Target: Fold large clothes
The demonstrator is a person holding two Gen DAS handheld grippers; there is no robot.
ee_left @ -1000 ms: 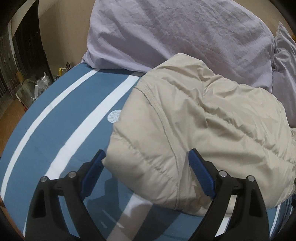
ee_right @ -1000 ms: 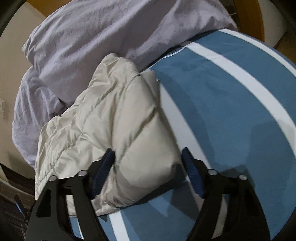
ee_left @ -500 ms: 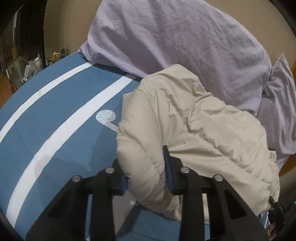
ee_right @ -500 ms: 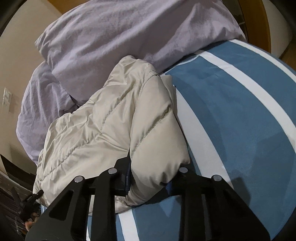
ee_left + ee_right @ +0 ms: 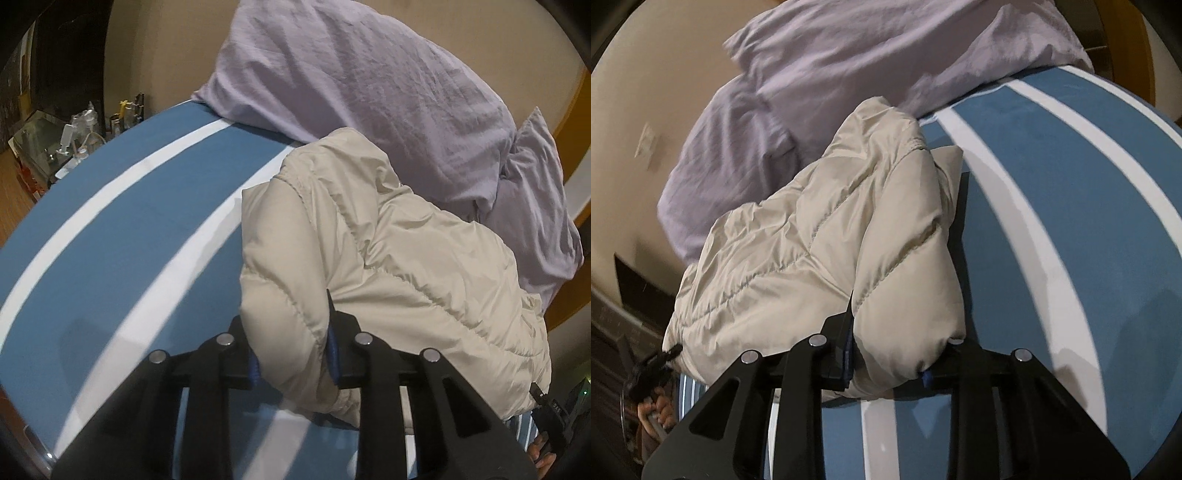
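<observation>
You have the beige puffer jacket [image 5: 388, 258] pinched at its near edge on both sides, one corner in each claw, so the bundle can be carried as one piece. Your left claw [image 5: 291, 350] is clamped on the padded fold, and your right claw [image 5: 890, 363] likewise. The jacket lies on the striped bed [image 5: 129, 240], bunched ahead of both claws against the lilac pillows [image 5: 369, 81].

Left tool [image 5: 291, 354]: matte black plastic frame, two angular arms with cut-out slots, four round silver screw heads across the linkage, blue pads [image 5: 332, 350] lining the inner finger faces. Right tool [image 5: 886, 363]: identical build, same silver screws, blue pads mostly covered.
</observation>
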